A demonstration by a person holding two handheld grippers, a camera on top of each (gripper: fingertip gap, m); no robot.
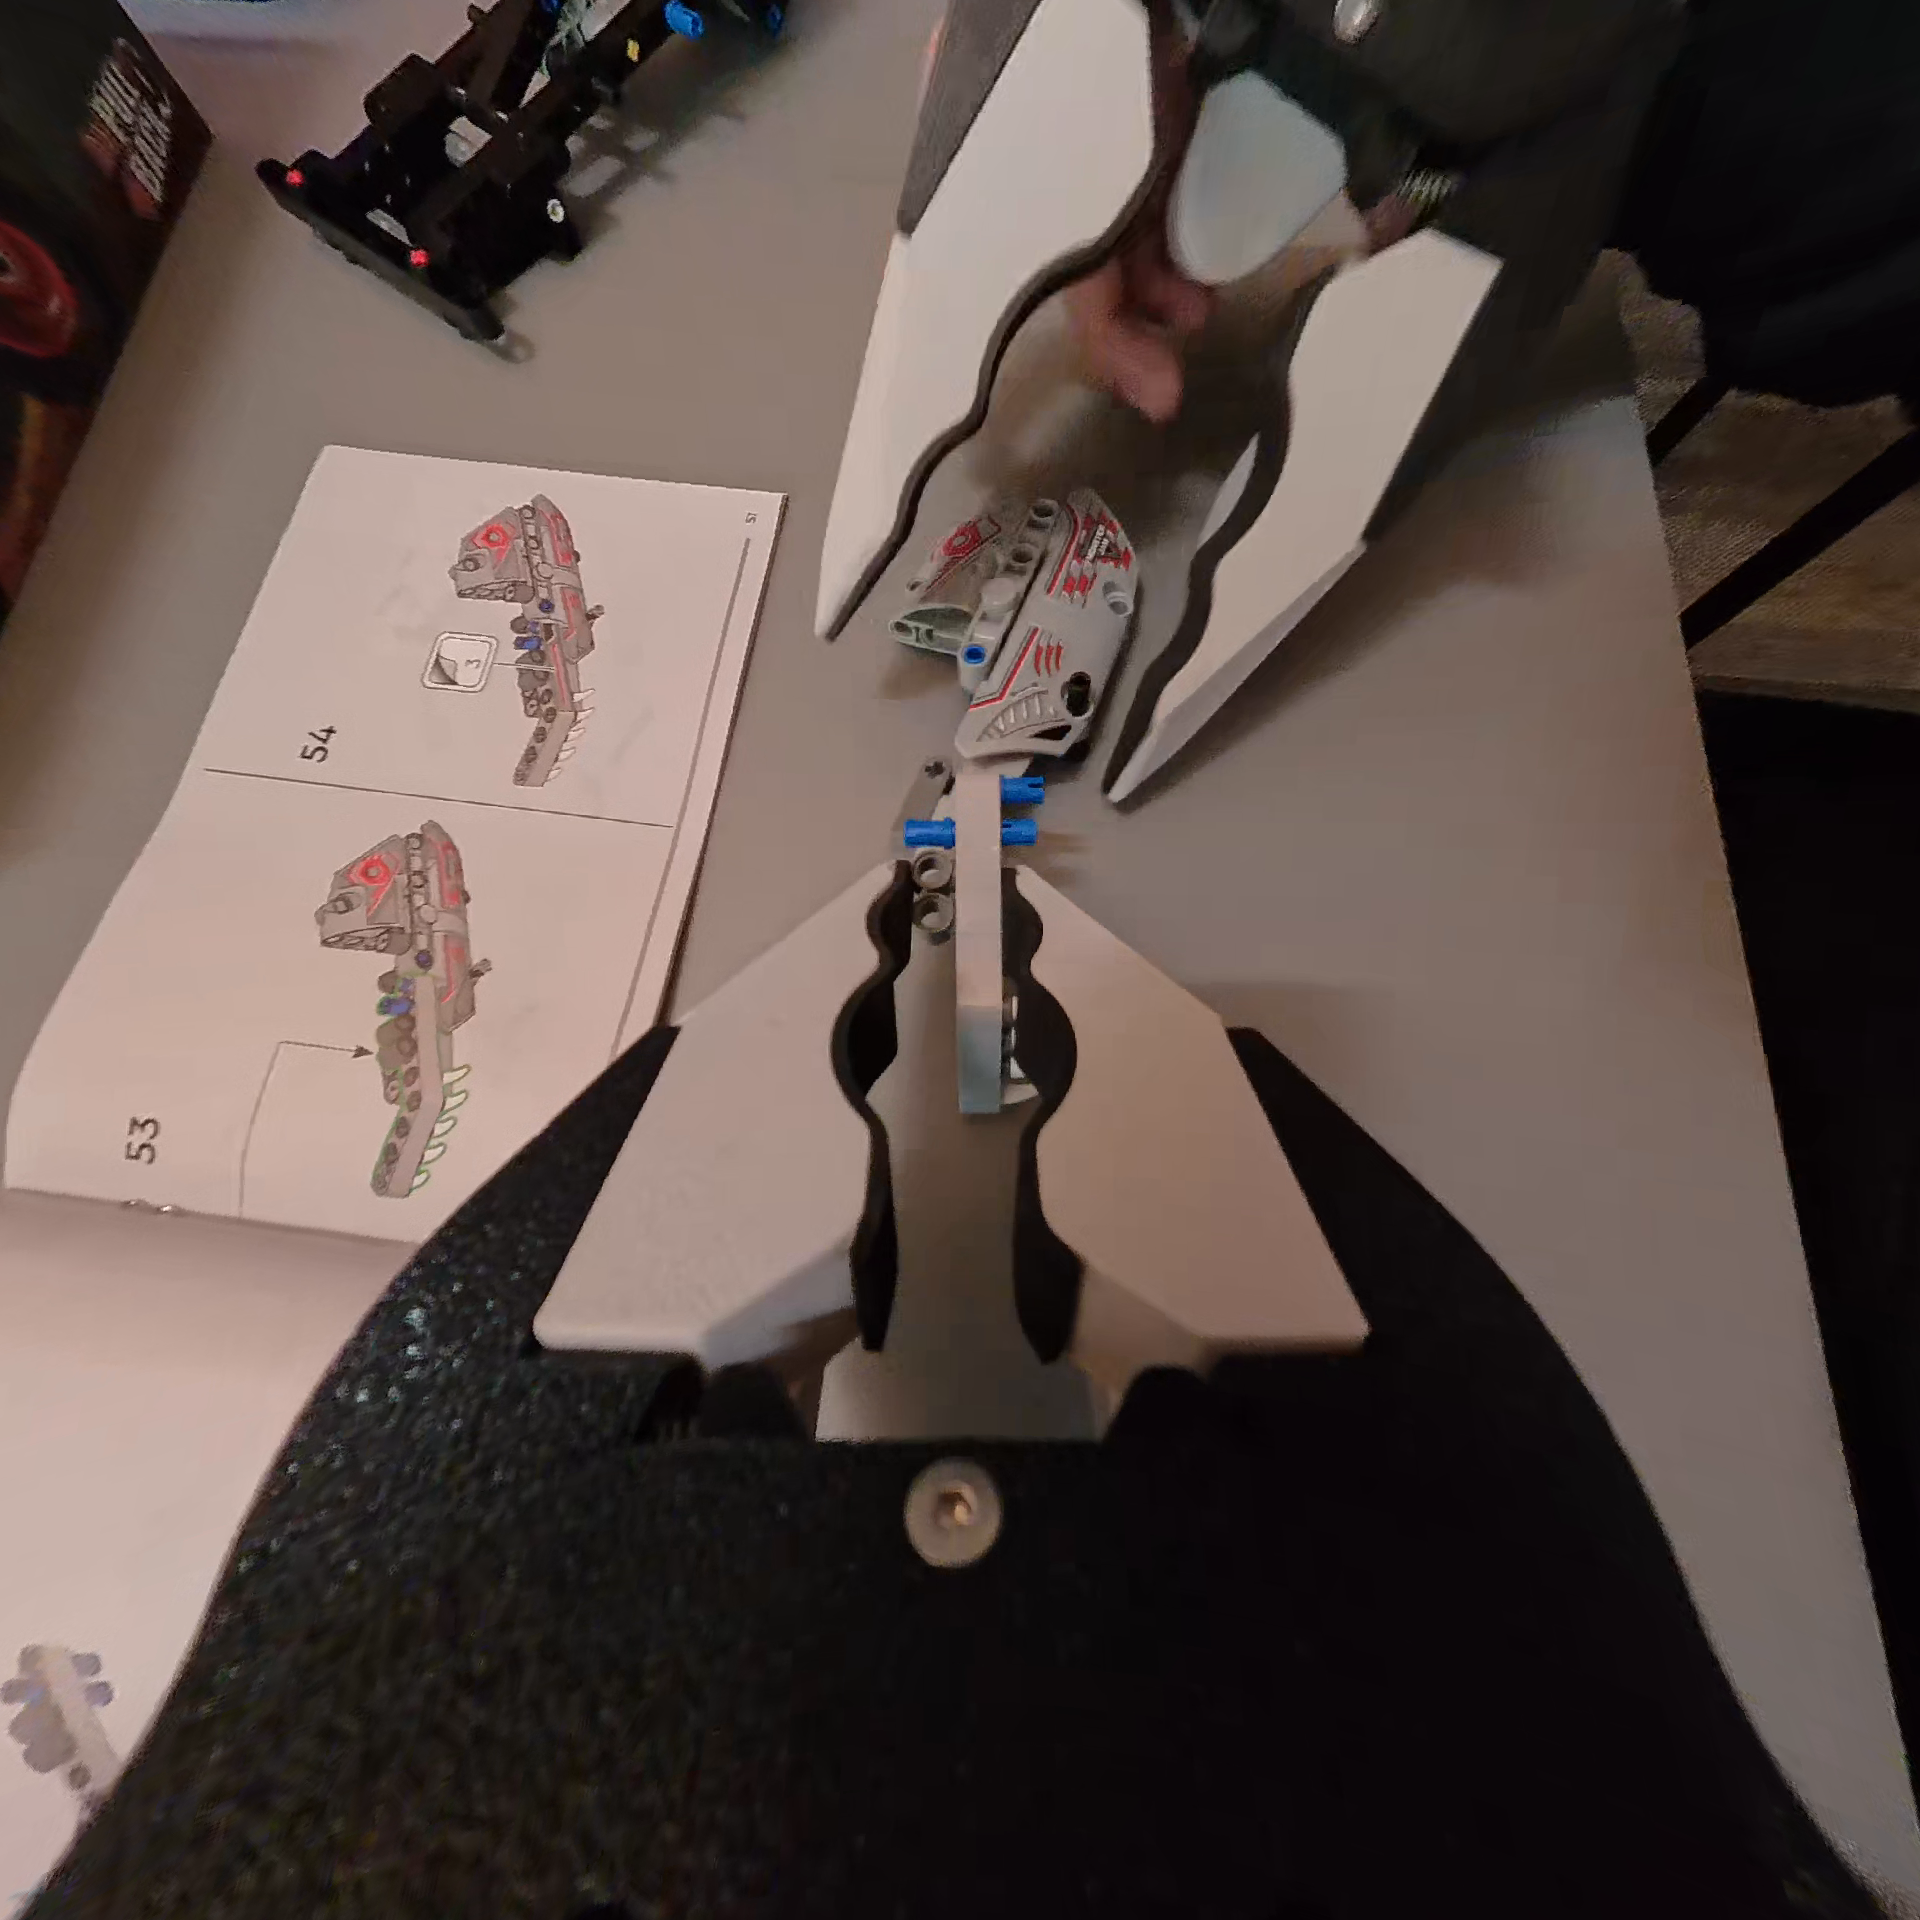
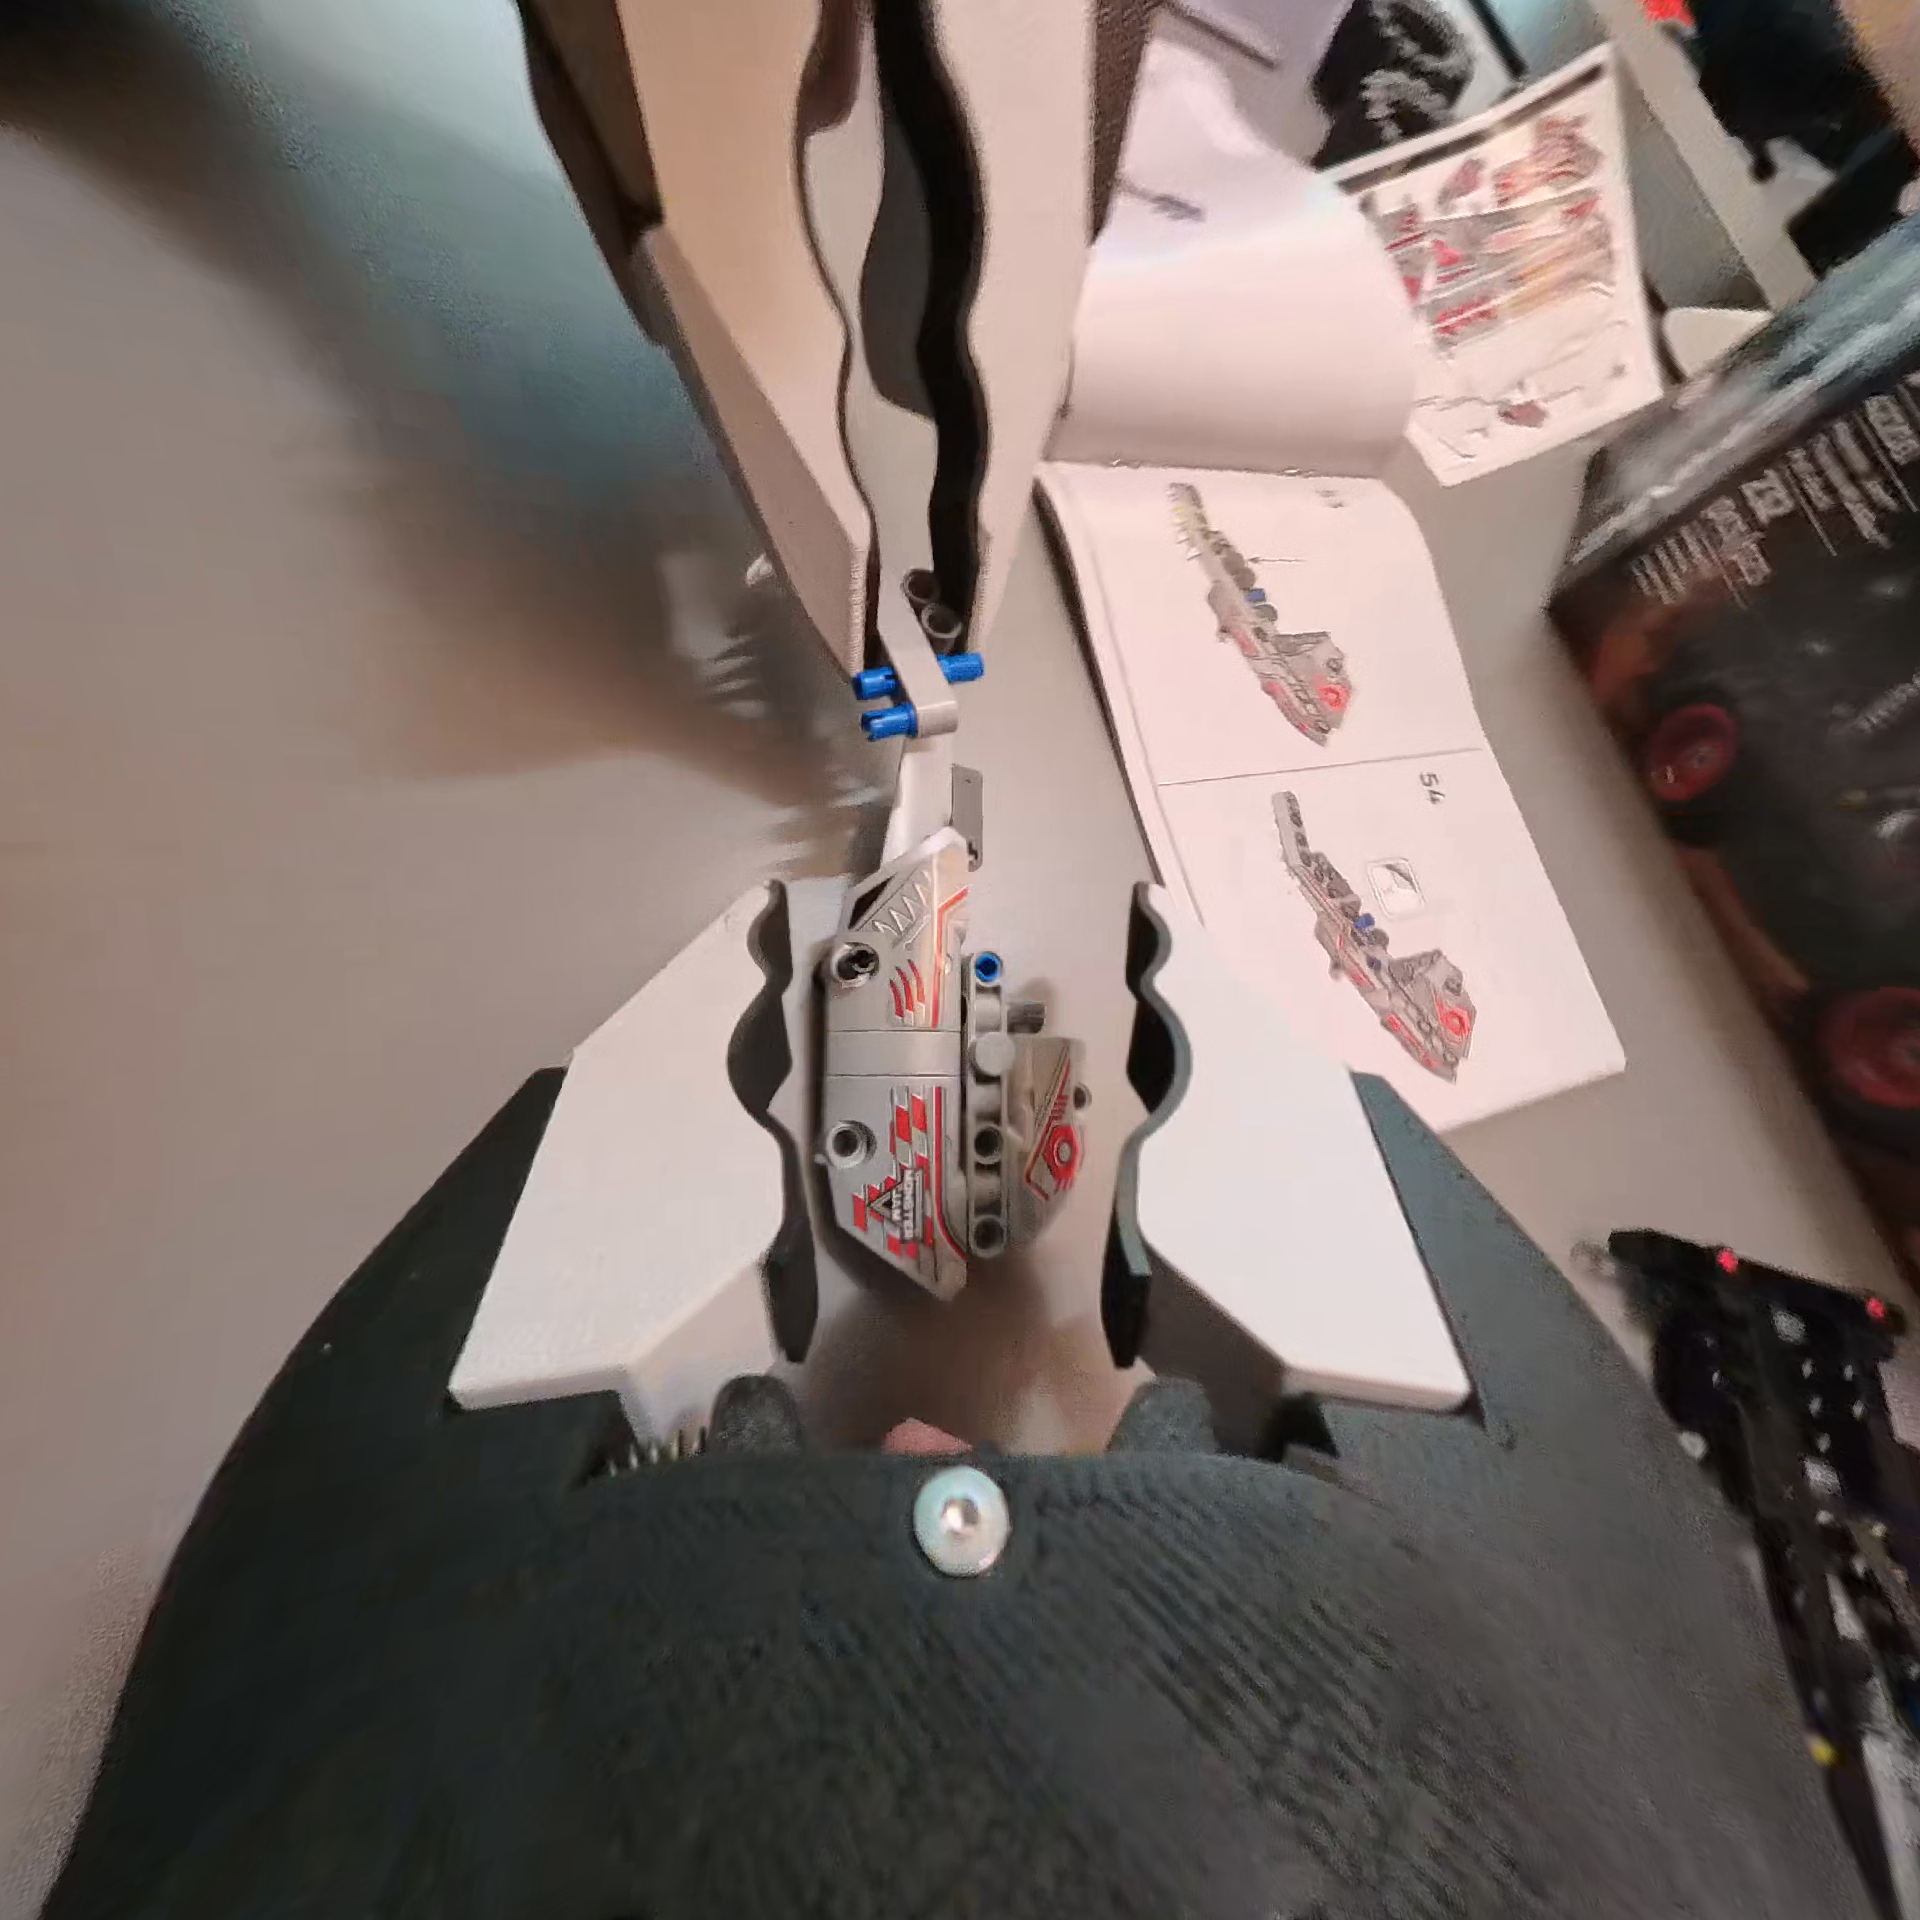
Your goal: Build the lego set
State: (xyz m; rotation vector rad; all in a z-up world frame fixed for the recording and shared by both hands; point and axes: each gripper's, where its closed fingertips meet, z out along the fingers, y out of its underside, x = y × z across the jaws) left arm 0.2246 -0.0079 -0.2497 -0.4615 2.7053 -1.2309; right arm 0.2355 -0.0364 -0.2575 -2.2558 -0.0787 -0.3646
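A grey lego sub-assembly lies on the grey table (image 1: pixel 1403 1039). It has a panelled head with red markings (image 1: pixel 1039 613) and a long grey beam (image 1: pixel 977 935) with blue pins (image 1: pixel 928 831). My left gripper (image 1: pixel 958 869) is shut on the beam, holding it edge-up. My right gripper (image 2: pixel 956 896) is open, with its jaws on either side of the panelled head (image 2: pixel 914 1101). Its left finger is close against the panel and its right finger stands apart. The right wrist view shows the left gripper (image 2: pixel 923 623) at the top, clamped on the beam (image 2: pixel 920 665) above the blue pins (image 2: pixel 878 686).
An open instruction booklet (image 1: pixel 436 831) lies left of the assembly and also shows in the right wrist view (image 2: pixel 1330 831). A black chassis build (image 1: pixel 447 177) and the set's dark box (image 1: pixel 73 260) sit beyond it. A sticker sheet (image 2: pixel 1507 291) lies farther off. The table's edge (image 1: pixel 1683 644) runs along the right.
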